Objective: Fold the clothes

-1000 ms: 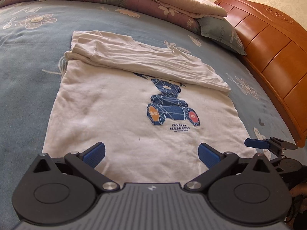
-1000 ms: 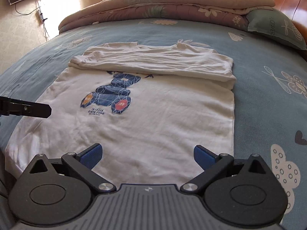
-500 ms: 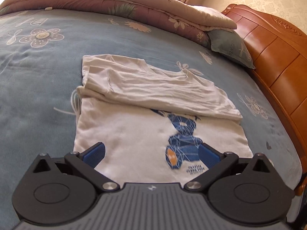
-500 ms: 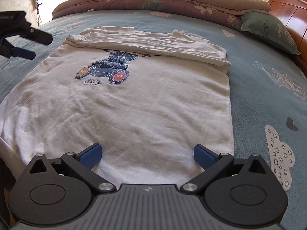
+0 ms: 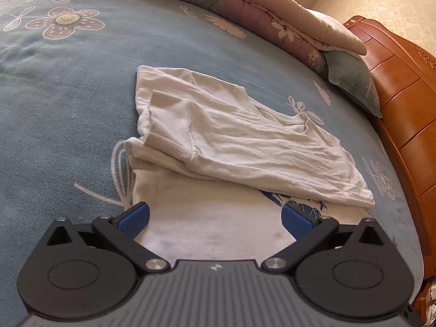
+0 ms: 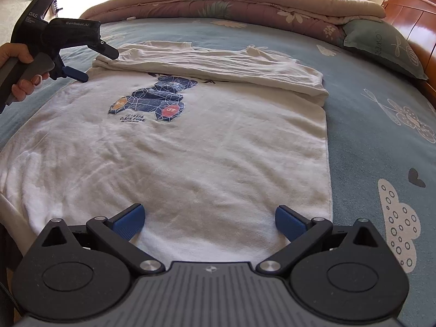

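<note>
A white T-shirt [image 6: 190, 147] with a blue bear print [image 6: 152, 100] lies flat on the bed, its top part with sleeves and collar folded down over the chest [image 5: 245, 141]. My left gripper [image 5: 216, 219] is open, hovering over the shirt's left side just below the folded part. In the right wrist view the left gripper [image 6: 94, 62] shows at the far left, held by a hand [image 6: 20, 70]. My right gripper [image 6: 208, 222] is open above the shirt's hem near its right edge, with nothing between its fingers.
The shirt lies on a blue patterned bedsheet [image 6: 381, 125]. A rolled quilt [image 6: 245, 2] and a grey-green pillow [image 6: 381, 46] lie at the far side. A wooden headboard [image 5: 408, 103] runs along the right. The bed's near left edge [image 6: 11, 212] drops off.
My left gripper has moved forward along the shirt's left side, from the hem up to the folded part. My right gripper has come lower and closer to the hem. Both stay open.
</note>
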`<act>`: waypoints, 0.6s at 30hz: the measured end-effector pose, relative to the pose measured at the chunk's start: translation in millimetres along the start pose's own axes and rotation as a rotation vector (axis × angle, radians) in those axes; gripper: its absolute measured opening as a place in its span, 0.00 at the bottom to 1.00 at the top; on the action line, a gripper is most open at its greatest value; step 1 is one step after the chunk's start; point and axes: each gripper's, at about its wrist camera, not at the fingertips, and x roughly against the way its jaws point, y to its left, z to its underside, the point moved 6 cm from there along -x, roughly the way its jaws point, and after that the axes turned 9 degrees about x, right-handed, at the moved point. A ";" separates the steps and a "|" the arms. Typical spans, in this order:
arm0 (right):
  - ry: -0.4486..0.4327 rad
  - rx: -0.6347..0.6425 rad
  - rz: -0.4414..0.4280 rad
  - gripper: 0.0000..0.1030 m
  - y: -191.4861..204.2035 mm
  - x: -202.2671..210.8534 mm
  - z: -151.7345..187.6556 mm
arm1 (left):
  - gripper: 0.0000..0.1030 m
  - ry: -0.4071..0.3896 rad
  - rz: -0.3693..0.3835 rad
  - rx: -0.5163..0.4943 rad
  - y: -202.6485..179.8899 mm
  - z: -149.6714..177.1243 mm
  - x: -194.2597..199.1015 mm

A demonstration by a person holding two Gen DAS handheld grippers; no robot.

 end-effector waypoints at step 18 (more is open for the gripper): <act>-0.029 -0.018 0.019 1.00 0.0 -0.2 -0.1 | 0.99 0.098 -0.005 -0.129 -7.3 106.8 47.7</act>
